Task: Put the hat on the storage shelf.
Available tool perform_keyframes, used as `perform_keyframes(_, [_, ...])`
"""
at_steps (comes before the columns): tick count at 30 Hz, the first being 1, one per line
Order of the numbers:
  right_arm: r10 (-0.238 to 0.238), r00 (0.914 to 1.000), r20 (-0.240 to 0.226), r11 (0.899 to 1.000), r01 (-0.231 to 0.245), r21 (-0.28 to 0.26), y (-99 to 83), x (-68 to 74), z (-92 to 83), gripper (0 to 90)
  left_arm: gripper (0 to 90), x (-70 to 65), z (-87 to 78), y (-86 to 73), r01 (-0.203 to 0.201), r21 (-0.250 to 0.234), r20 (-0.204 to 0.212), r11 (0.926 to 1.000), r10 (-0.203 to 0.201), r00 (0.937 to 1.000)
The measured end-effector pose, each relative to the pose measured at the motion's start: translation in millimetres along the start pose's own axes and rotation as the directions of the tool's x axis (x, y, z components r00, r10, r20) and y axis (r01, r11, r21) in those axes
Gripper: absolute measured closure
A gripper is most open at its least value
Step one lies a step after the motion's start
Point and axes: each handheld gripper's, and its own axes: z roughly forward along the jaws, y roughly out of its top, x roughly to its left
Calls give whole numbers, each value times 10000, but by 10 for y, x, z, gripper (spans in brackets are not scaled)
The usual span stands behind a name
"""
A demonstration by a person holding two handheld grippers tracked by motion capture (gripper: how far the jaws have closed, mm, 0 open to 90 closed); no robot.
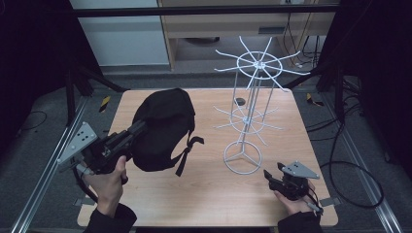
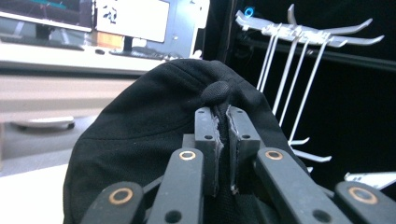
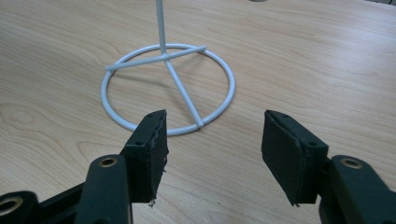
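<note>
Cap (image 1: 163, 128): black, pinched at its fabric by the left claw (image 2: 223, 140), held above the tabletop (image 1: 204, 194) left of the rack (image 1: 250, 111); grip suits hanging.
Right claw (image 3: 212, 140): jaws wide, empty, low near the rack base (image 3: 168, 88), likely to steady it.
Obstacle: rack arms (image 2: 299, 35) spread beside the cap.

nothing readable anywhere here tbh. the monitor (image 2: 132, 19) in the left gripper view has a white window with some dark marks on it, but they're way too blurry to make out as letters. no labels, brands or numbers i can read on anything else.
</note>
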Motion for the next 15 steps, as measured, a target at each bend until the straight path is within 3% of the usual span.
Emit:
perform_keyframes(8, [1,10000,-11,10000,-1,-1,1,3,2,410,838,-86,70,244,10,-699,383,9976,17,9993])
perform_keyframes(15, [54,10000,-43,10000,-53,51,1,8,3,409,838,-119,119,423,376,-1308,740,9907,-280,9969])
